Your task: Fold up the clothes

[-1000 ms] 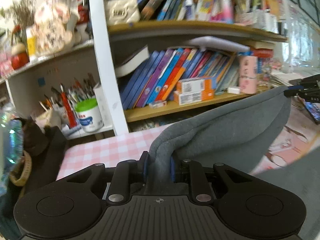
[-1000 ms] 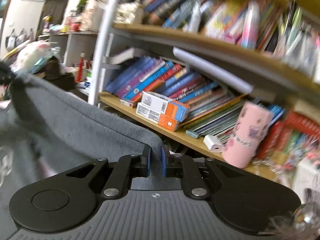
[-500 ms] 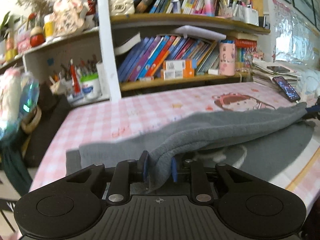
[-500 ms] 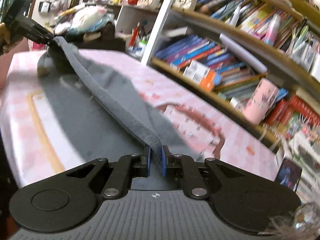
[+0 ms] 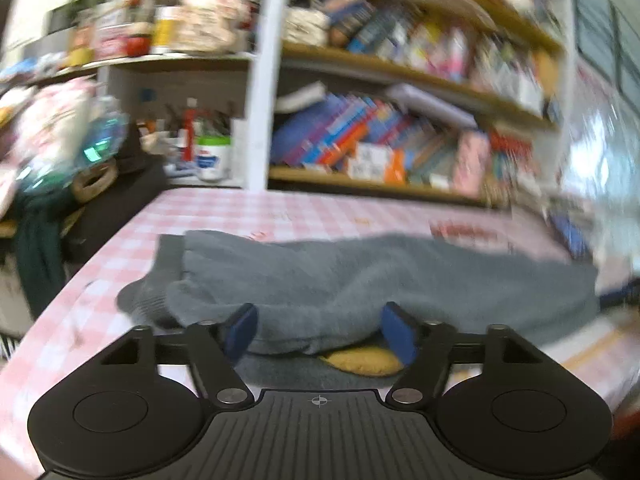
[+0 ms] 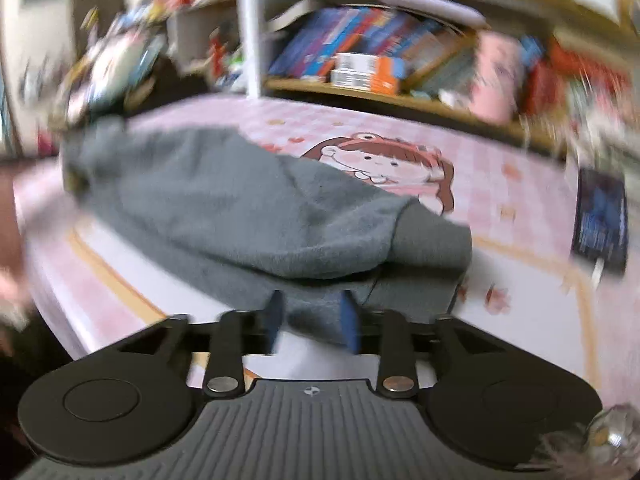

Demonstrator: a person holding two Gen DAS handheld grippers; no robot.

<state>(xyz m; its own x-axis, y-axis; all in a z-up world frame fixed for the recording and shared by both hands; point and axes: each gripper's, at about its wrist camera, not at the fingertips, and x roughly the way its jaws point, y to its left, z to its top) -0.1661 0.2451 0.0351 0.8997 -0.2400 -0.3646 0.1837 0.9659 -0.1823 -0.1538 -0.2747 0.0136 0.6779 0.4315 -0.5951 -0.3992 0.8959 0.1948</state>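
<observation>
Between my jaws: both pairs spread apart, holding nothing.
Left gripper [image 5: 318,334]: fingers straddle the near fold edge.
Right gripper [image 6: 312,322]: same, lower centre of frame.
Grey garment [image 5: 360,276]: lies doubled on the pink checked table [image 5: 280,210], I judge so the fold settles.
Open room: bare cloth upper frame; phone [image 6: 599,216] far right.

Pink checked tablecloth [image 5: 248,216], bookshelf [image 5: 384,184] behind, dark phone [image 6: 599,216].

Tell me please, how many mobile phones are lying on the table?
1. The phone lies on the pink tablecloth to the right of the grey garment, seen from the right wrist. Others may be hidden under the garment.
</observation>
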